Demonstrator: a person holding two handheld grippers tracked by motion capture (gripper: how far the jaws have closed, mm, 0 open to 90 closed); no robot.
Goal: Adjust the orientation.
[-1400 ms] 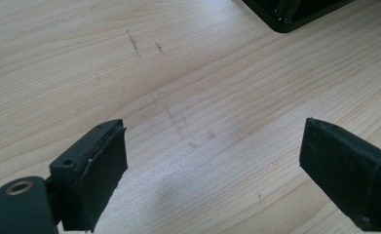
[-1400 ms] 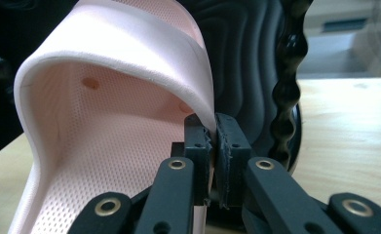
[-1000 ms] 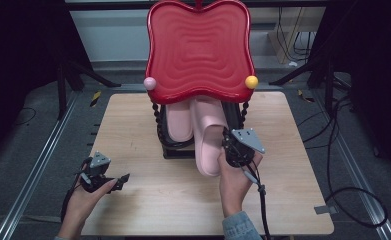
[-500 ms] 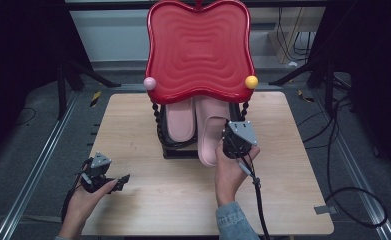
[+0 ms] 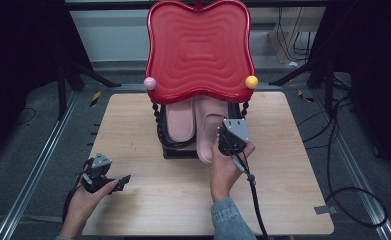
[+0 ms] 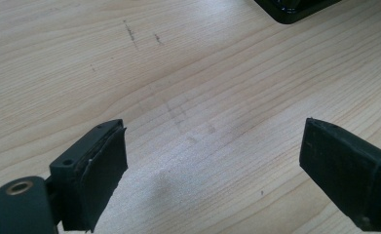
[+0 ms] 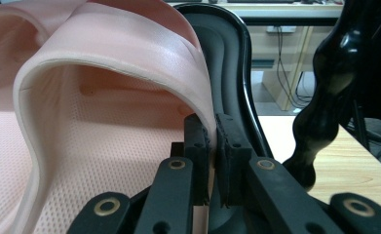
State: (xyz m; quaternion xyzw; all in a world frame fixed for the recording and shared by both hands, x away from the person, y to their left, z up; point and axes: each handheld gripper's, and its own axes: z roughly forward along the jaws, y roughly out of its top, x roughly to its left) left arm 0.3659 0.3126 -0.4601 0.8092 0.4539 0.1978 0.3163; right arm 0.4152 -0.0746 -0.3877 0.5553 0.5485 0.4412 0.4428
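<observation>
- Right gripper: fingers clenched on strap edge of pink slipper, at 12 o'clock on bench, partly under red rack.
- Left gripper: fingers released, at 8 o'clock.

Pink slipper, strap pinched, on black rack

Light wooden table, faintly scuffed, on grey carpet. Red wavy-edged tray above a black rack, pink ball and yellow ball at its corners.
</observation>
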